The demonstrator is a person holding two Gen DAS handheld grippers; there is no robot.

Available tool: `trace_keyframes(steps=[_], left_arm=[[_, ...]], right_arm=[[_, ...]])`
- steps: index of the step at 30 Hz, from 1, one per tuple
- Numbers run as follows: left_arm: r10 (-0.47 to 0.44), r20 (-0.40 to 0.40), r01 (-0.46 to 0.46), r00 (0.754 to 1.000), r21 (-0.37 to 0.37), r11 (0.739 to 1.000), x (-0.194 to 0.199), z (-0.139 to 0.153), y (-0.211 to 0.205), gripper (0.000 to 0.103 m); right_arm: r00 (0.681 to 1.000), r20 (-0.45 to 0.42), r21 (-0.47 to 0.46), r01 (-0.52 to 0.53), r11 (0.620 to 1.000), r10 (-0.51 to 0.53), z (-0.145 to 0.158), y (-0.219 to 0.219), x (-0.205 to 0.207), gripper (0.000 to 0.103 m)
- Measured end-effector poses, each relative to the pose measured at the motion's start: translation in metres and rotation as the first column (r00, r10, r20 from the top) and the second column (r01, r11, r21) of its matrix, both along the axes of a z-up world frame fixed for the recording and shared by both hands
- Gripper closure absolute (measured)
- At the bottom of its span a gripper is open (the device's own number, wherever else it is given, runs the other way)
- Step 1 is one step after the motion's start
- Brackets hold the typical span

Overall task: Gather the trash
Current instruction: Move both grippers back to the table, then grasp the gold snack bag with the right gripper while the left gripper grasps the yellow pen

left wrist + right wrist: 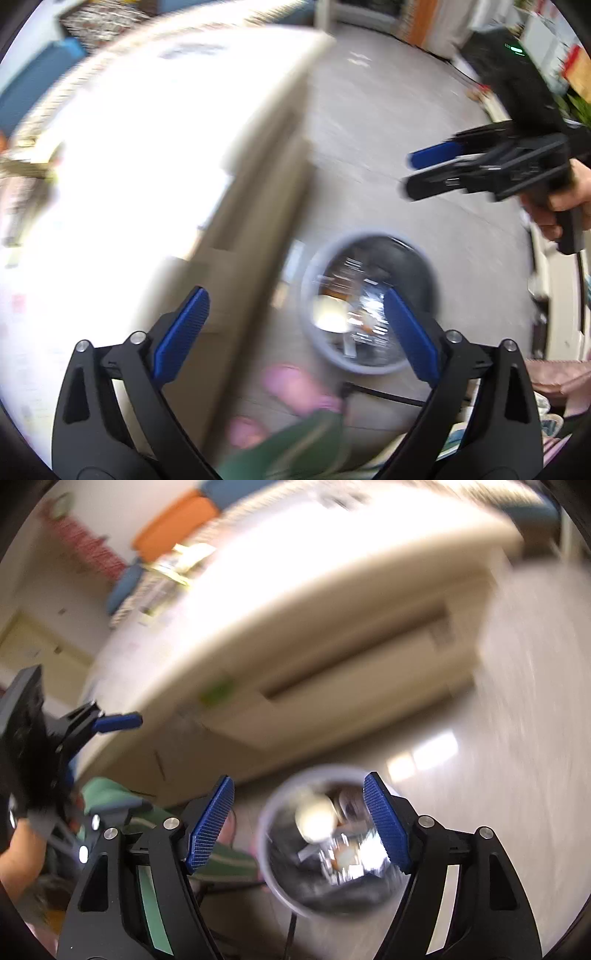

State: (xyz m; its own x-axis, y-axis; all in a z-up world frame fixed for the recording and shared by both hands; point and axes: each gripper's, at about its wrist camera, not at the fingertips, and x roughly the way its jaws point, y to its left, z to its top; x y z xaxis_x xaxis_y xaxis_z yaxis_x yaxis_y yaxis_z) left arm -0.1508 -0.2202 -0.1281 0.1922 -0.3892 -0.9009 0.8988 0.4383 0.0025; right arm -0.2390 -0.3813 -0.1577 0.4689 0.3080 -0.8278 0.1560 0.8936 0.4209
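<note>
White bin (pixel 369 363), two open grippers.

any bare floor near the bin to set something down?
Bare floor lies beyond the trash bin, away from the white table. Crowded spots: the gap between bin and table, and the near side with pink slippers and a cable.

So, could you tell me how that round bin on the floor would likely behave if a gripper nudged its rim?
The bin looks thin-walled and plastic, so probably light and apt to slide on the smooth floor. Its contents seem to be crumpled foil and wrappers, adding little weight. A high push might tip it, though blur limits certainty.
</note>
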Motion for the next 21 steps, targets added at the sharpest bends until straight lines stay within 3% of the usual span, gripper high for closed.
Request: trace_keyframes(steps=[3,8,11,16,21], left_arm=[[0.125,0.100,-0.127,0.987,0.019,0.992,0.049,0.023,0.035,0.007],[0.288,0.163,-0.296,0.944,0.030,0.955,0.129,0.032,0.090,0.007],[0.321,0.169,-0.331,0.932,0.031,0.943,0.171,0.028,0.112,0.007],[0.324,0.148,-0.332,0.934,0.032,0.943,0.231,0.012,0.126,0.007],[0.310,0.114,-0.315,0.944,0.027,0.949,0.276,0.000,0.138,0.007]], right_arm=[[0.992,0.098,-0.045,-0.077,0.996,0.081,0.043,0.023,0.050,0.021],[0.964,0.183,-0.102,-0.176,0.979,0.193,0.083,0.074,0.140,0.020],[0.944,0.193,-0.175,-0.234,0.956,0.266,0.094,0.113,0.196,0.020],[0.912,0.151,-0.324,-0.318,0.891,0.381,0.091,0.177,0.285,0.022],[0.917,0.116,-0.406,-0.307,0.861,0.382,0.073,0.198,0.349,0.025]])
